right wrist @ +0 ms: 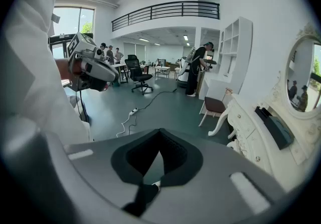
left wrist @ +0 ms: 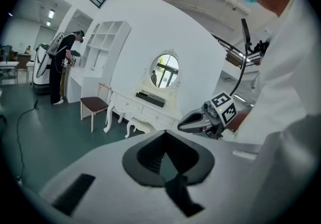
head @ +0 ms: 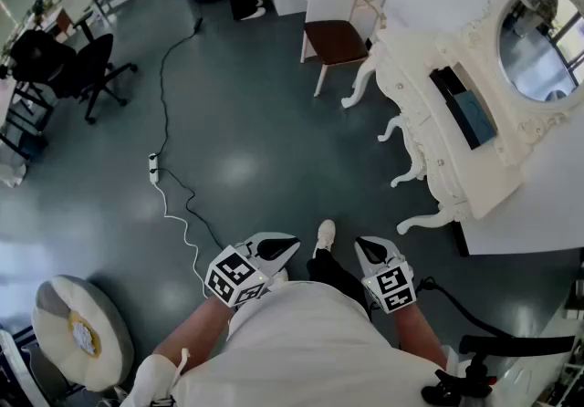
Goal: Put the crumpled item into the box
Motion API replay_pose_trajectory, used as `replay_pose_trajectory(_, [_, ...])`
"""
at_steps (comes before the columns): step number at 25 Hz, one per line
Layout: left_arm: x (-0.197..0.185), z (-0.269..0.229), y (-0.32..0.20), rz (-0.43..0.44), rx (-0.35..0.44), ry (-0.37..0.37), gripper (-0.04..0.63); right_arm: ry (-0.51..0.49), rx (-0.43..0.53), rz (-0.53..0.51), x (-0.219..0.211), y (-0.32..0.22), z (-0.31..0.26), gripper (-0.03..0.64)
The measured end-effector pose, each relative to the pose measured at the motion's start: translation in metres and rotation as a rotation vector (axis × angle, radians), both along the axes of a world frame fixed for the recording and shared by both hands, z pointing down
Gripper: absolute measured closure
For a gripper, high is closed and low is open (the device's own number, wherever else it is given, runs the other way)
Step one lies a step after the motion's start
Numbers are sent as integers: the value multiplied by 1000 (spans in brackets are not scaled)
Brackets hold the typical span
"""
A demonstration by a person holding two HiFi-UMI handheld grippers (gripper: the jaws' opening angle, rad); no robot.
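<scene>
Both fully shut, nothing held: left claw (head: pixel 285 245), right claw (head: pixel 367 250), at 6 o'clock by the torso. White worktop (head: pixel 415 86) with mirror (head: pixel 540 45) at 2 o'clock, well apart.

- My left gripper (left wrist: pixel 163 133) fills the lower frame, grey-bodied. Its two jaws meet at the tips with nothing between them.
- Just beyond it, to the right, I see the right gripper (left wrist: pixel 183 124) pointing left, its jaws drawn to one point, its marker cube (left wrist: pixel 224 108) behind.
- A white sleeve (left wrist: pixel 283 92) takes up the right edge.
- Across the teal floor (left wrist: pixel 45 137) stands an ornate white dressing table (left wrist: pixel 143 110), with an oval mirror (left wrist: pixel 164 71) above it.
- A brown-seated chair (left wrist: pixel 94 103) stands just left of that table.
- Far left, a person (left wrist: pixel 62 65) stands by white shelves (left wrist: pixel 108 34), and a black cable (left wrist: pixel 22 115) trails on the floor.
</scene>
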State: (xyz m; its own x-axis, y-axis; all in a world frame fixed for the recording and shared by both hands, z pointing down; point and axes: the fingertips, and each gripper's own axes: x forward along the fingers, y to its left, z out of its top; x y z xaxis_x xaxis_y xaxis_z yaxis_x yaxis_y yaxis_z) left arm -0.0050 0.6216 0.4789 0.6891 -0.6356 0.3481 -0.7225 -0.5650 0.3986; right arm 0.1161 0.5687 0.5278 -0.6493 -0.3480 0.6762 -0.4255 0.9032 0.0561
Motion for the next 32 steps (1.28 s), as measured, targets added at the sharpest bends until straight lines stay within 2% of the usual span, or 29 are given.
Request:
replay_pose_trajectory(4, [-3, -4, -13, -16, 0, -40, 594, -26, -2, -39, -12, -16, -4, 617])
replay_pose_trajectory(9, [13, -18, -49, 15, 8, -46, 594, -52, 6, -21, -7, -49, -12, 617])
replay_pose_trajectory(20, [69, -38, -194, 42, 47, -109, 594, -110, 14, 5, 40, -193, -13, 615])
replay_pose_trajectory(23, [85, -39, -232, 46, 50, -118, 594, -109, 14, 15, 56, -233, -7, 561])
replay_pose_trajectory(25, [93, -36, -254, 57, 39, -118, 594, -114, 6, 32, 64, -256, -2, 561])
replay_pose_trajectory(28, [95, -31, -289, 78, 24, -128, 594, -119, 0, 64, 71, -295, 3, 561])
replay_pose_trajectory(32, [80, -21, -341, 114, 23, -115, 594, -104, 10, 115, 64, -349, 10, 554])
